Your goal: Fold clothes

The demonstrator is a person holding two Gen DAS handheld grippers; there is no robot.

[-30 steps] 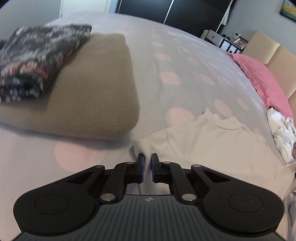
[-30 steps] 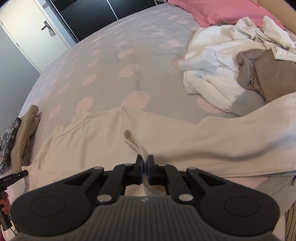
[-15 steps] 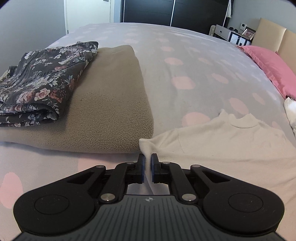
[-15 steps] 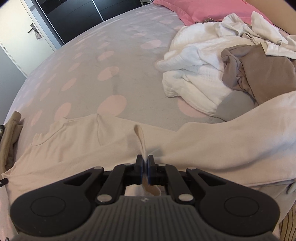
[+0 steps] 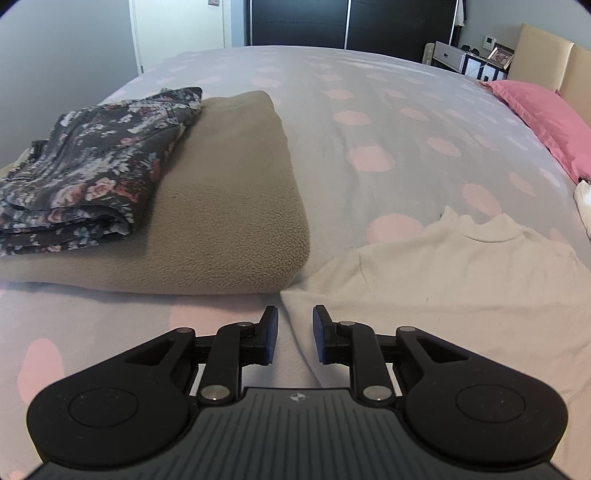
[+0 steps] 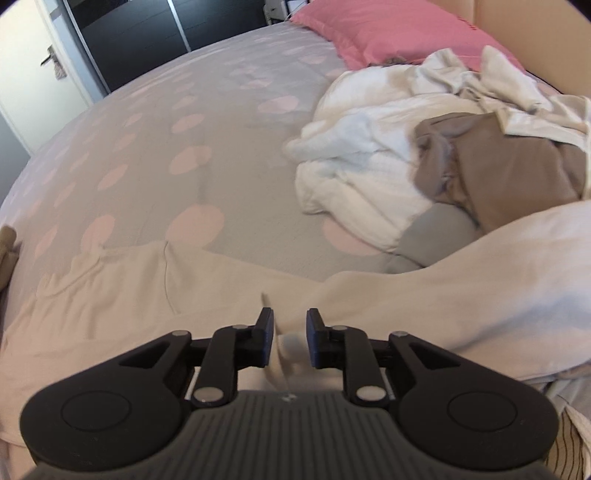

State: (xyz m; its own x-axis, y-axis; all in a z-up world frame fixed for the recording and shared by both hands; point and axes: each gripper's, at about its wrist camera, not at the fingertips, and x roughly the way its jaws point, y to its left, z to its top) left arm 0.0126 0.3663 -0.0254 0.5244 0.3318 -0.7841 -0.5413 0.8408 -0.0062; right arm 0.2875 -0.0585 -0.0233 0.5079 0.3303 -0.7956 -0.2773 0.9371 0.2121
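The cream top (image 5: pixel 461 280) is spread flat on the bed (image 5: pixel 369 122), just beside the folded stack (image 5: pixel 207 206). Both the left gripper (image 5: pixel 294 334) and right gripper (image 6: pixel 290 338) are parted, nothing held. Fabric could be dragged askew if one edge is snagged.

Landmark: spread top (image 5: pixel 461 273) lying flat on bed (image 5: pixel 369 122). Folded blanket (image 5: pixel 236 206) to its left, touching; folded trousers (image 5: pixel 92 162) on blanket. Unfolded pile (image 6: pixel 424 155) right of top; pillow (image 6: pixel 388 33) behind pile.
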